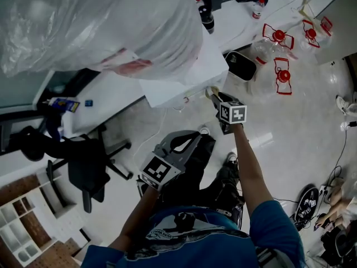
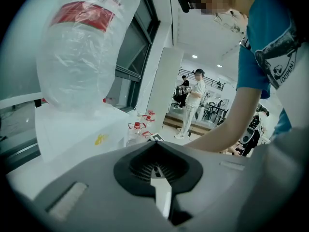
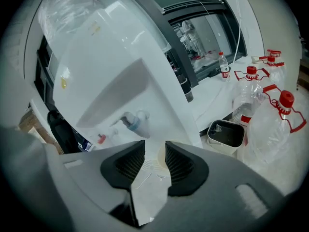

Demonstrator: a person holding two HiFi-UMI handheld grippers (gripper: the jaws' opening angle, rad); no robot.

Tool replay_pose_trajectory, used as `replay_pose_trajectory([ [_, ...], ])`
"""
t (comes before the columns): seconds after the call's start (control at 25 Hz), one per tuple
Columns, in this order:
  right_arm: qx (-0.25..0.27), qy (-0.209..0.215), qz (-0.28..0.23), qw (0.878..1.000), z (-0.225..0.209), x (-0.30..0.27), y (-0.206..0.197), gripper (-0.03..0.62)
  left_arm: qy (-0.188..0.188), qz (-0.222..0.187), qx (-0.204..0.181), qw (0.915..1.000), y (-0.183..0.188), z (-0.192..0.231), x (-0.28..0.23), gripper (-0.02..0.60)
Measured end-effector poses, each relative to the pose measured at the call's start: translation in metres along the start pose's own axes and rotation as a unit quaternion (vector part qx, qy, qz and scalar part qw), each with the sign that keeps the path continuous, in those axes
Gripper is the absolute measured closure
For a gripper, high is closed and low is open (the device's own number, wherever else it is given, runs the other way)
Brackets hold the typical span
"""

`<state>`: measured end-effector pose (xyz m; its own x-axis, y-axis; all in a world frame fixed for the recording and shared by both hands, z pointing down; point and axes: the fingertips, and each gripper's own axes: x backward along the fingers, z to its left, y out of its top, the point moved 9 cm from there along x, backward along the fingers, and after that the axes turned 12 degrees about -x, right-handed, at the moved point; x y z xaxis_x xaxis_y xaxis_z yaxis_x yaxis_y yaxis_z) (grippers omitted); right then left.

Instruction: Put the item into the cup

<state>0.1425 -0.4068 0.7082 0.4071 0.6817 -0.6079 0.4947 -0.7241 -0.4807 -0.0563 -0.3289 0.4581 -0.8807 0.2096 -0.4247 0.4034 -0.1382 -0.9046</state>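
Observation:
My right gripper (image 3: 154, 162) is open and reaches under the taps of a white water dispenser (image 3: 111, 57). A pale beige cup-like rim (image 3: 161, 158) shows in the gap between its pads, over the dispenser's grated drip tray (image 3: 143, 172); the pads do not press on it. A blue tap (image 3: 135, 122) and a red tap (image 3: 100, 138) hang above. In the head view the right gripper (image 1: 214, 95) sits at the dispenser's (image 1: 184, 74) front edge beside a small yellowish thing (image 1: 210, 91). My left gripper (image 1: 191, 138) hangs lower down, shut and empty (image 2: 155, 167).
A large plastic-wrapped water bottle (image 1: 100, 21) tops the dispenser. Empty red-capped jugs (image 1: 279, 54) lie on the floor at the right, next to a small white bin (image 1: 241, 65). A black office chair (image 1: 83, 161) and white shelves (image 1: 22, 228) stand at the left. A person (image 2: 195, 100) stands far off.

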Motion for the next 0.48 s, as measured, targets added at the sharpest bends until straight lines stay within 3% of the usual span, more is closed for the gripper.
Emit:
replay_pose_trajectory([
  [0.48,0.069,0.080,-0.039,0.994,0.051,0.150,0.008,0.471,0.061,-0.016,0.005,0.9980,0.005,-0.034,0.002,0.571],
])
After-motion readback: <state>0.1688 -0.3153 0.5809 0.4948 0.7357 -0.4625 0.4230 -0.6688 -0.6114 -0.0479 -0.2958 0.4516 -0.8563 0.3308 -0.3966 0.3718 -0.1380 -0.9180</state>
